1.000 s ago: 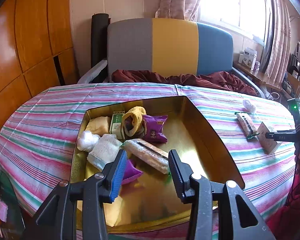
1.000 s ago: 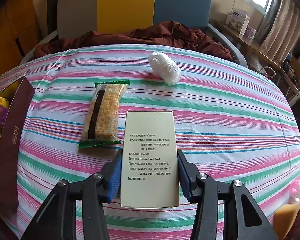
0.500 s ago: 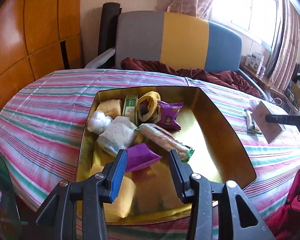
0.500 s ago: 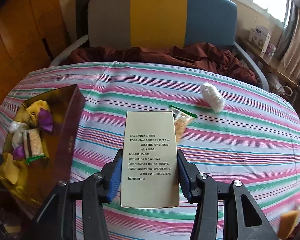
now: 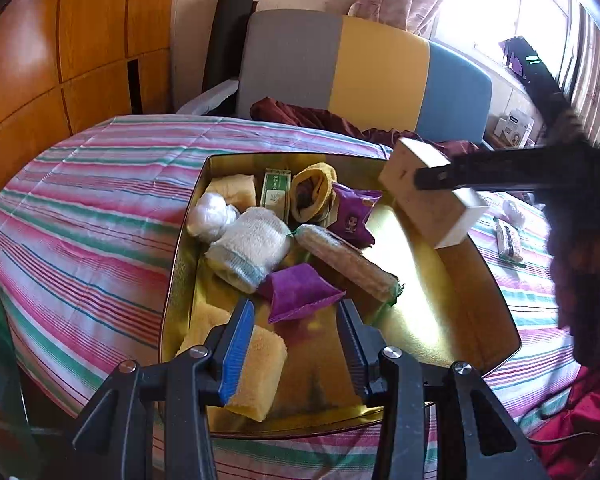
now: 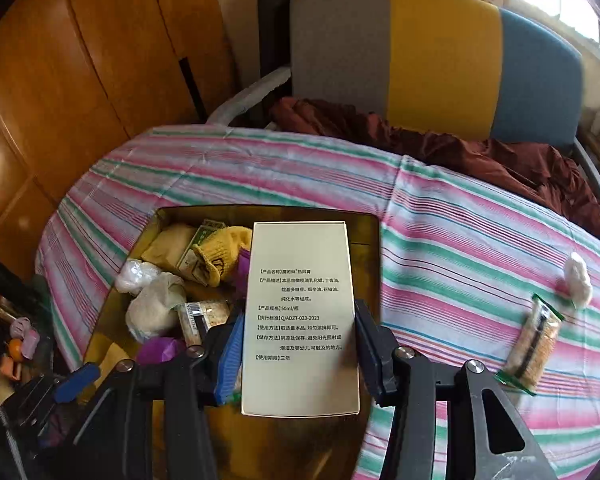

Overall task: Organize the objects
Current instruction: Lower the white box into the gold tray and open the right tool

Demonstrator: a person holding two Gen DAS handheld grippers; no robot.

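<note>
The right gripper [image 6: 298, 354] points steeply down, its jaws clamped on the long sides of a cream carton [image 6: 300, 316] that sticks out ahead of the fingertips. The left gripper [image 5: 296, 344] also tilts down, jaws parted, nothing between its pads

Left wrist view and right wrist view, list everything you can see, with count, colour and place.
tray: one, gold, on the striped tablecloth
purple packets: two, inside the tray
cracker packs: two, one in the tray, one on the cloth
yellow sponges: at least two, in the tray
white towel roll: one, in the tray
chair: one, grey, yellow, blue, behind the table
cream box: one, over the tray
right hand-held gripper: shut on the cream box
left hand-held gripper: open, empty, over the tray
</note>
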